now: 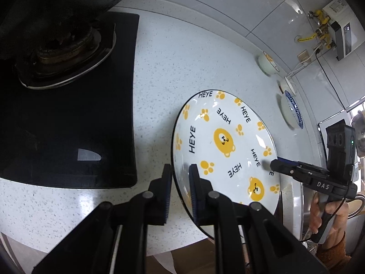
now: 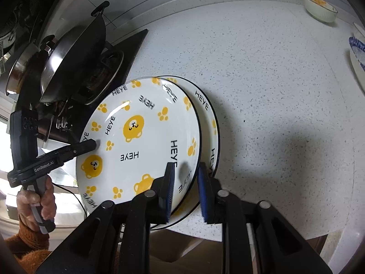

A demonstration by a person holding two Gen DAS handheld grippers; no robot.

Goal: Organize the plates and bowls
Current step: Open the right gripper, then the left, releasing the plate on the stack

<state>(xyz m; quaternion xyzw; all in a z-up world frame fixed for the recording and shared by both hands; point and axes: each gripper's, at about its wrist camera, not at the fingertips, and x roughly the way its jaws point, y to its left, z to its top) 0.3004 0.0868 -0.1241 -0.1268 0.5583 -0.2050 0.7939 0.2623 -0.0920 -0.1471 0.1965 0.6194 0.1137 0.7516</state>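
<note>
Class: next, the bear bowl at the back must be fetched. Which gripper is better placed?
Right, probably: the bear bowl lies beyond the bear plate edge held by the right gripper; the left gripper holds the rim nearest the stove.

Top plate (image 2: 141,141) on lower plate (image 2: 208,123); stove (image 2: 127,52) left.

The lower bear plate (image 2: 206,114) is mostly hidden beneath the upper one (image 2: 136,141); the blue-patterned plate (image 2: 358,52) is cut by the right wrist view's edge.
</note>
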